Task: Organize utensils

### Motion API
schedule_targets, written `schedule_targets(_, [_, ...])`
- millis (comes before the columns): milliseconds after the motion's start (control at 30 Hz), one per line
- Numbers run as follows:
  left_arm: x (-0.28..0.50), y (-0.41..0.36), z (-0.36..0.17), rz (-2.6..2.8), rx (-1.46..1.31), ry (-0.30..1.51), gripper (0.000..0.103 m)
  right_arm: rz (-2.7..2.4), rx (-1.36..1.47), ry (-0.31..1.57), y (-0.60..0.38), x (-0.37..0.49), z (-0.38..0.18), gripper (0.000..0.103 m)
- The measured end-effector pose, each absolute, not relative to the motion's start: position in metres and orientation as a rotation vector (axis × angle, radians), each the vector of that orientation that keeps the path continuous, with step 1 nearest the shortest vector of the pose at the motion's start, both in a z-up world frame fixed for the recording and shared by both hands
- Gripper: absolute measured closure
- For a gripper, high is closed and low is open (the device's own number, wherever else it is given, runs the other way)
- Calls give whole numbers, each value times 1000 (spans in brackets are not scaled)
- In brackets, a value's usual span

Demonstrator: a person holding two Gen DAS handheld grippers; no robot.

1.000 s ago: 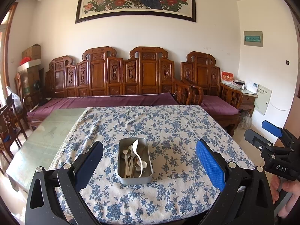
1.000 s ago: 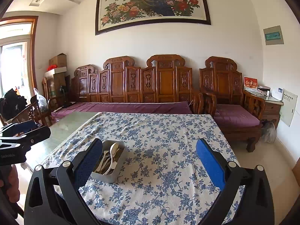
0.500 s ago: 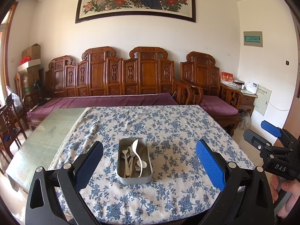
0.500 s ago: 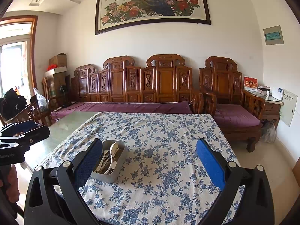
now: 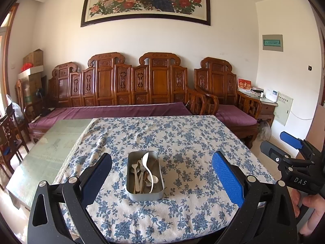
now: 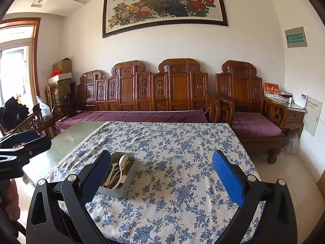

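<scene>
Metal, rectangular and single, one tin point(image 5: 145, 191) sat on the worktop point(image 5: 182, 138), on the blue-flowered cloth point(image 5: 189, 142) that covered most of it; a strip of bare green glass point(image 5: 52, 142) showed along the left side. Inside the tin lay a loose heap of utensils point(image 5: 142, 172): one white ladle-shaped spoon point(image 5: 147, 162) propped on top, at least two steel spoons and a fork under it, and some darker handles too tangled to count. In the right wrist view the same tin point(image 6: 121, 189) appeared low and left, partly hidden behind that gripper's dark left finger.

Two grippers were in play. The left gripper point(image 5: 161, 177) hung above the near edge of the worktop with its jaws spread wide, the tin sitting between and beyond its fingers, touching neither. The right gripper point(image 6: 161, 178) was likewise wide apart and held nothing, pointed at bare cloth to the right of the tin. Each gripper also showed at the edge of the other's view, the right one point(image 5: 288, 148) off the worktop's right corner with a hand point(image 5: 312, 209) on its handle.

Nothing stood between either gripper and the tin. Beyond the worktop ran one long carved wooden bench point(image 5: 121, 93) with purple cushions, one matching armchair point(image 5: 225, 95) to its right, one framed peacock painting point(image 5: 148, 0) on the wall above, and cardboard boxes point(image 5: 33, 61) stacked in the far left corner
</scene>
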State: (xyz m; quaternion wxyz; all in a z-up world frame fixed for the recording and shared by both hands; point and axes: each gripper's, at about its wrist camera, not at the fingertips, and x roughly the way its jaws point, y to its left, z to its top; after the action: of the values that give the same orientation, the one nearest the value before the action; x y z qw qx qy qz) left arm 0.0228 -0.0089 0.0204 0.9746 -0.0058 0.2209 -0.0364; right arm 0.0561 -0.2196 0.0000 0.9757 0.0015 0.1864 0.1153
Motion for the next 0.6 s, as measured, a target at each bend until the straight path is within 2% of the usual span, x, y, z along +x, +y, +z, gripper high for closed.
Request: schedule_targets(600, [22, -10, 23, -77, -12, 444, 8, 233, 6, 376, -220, 57, 0, 3])
